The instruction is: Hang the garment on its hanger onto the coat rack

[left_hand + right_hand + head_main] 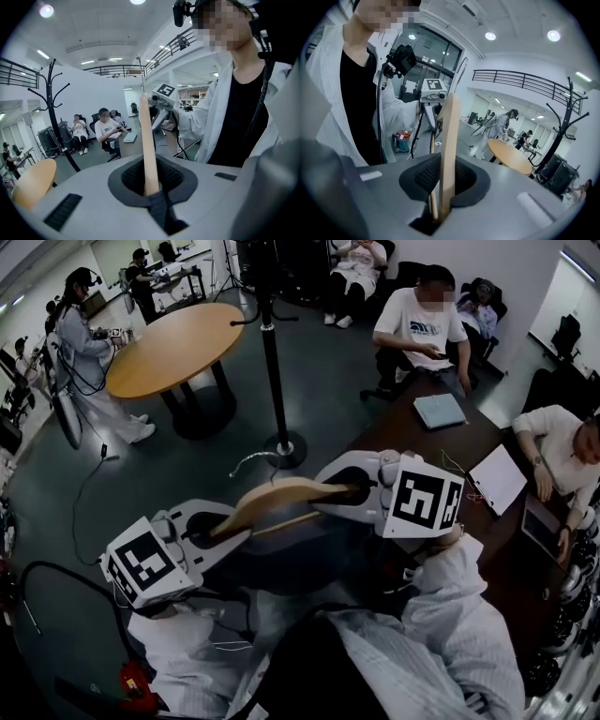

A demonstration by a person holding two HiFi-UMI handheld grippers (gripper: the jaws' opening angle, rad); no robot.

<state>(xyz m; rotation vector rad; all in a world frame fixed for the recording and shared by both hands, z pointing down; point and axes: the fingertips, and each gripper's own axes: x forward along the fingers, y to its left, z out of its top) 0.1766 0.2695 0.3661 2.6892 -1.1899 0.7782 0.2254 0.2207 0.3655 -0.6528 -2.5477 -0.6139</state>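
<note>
- Wood is what both tools hold: the wooden hanger (281,498) is on our side of the coat rack (273,362), near its foot but not touching it.
- Our left gripper (208,527) is clamped on one end of the hanger, and our right gripper (354,491) is clamped on the other end.
- The metal hook (251,463) on the hanger points toward the coat rack.
- Something dark hangs under the hanger. We think it is the garment, but we cannot be sure.
- We think the hanger could slip, because each tool only pinches a thin tip of the wood.
- If one tool lifts faster than the other, the hanger could tilt and the garment could slide off.
- The branches (246,321) of the coat rack are high up, so the hook could miss them and the hanger could fall.
- If we bump the pole hard, the coat rack could wobble or tip over.
- A cable (89,482) lies on the floor off to one side of the coat rack, and we could trip on it as we step closer.
</note>
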